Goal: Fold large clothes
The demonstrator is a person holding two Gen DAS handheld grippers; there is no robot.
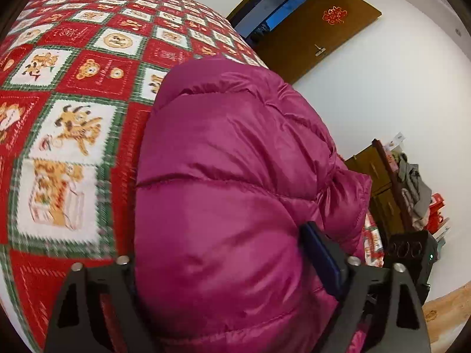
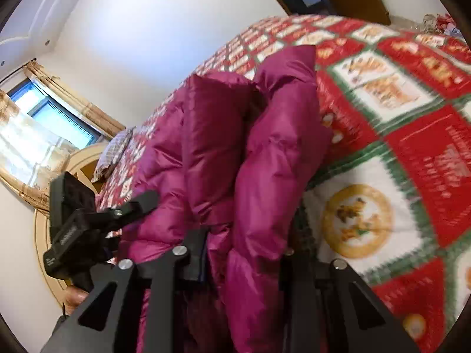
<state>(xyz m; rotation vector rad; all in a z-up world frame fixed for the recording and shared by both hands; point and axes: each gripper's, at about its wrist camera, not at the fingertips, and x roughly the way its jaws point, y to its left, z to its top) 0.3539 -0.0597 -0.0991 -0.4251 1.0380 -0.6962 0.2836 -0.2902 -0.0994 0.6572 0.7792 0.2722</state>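
Note:
A magenta puffer jacket [image 1: 235,176] lies bunched on a bed with a red, green and white teddy-bear quilt [image 1: 73,73]. My left gripper [image 1: 235,264] is shut on a thick fold of the jacket; its left finger is hidden under the fabric, and the blue pad of its right finger [image 1: 321,256] presses the jacket's side. In the right wrist view the jacket [image 2: 265,161] hangs in folds between my right gripper's fingers. My right gripper [image 2: 244,253] is shut on it. The left gripper [image 2: 88,223] shows at the left there.
The quilt [image 2: 397,147] spreads to the right of the jacket. A brown door [image 1: 318,29] stands open in the white wall. A dresser with piled clothes [image 1: 412,182] stands at the right. A window with curtains [image 2: 44,123], a round headboard and a pillow [image 2: 114,150] lie left.

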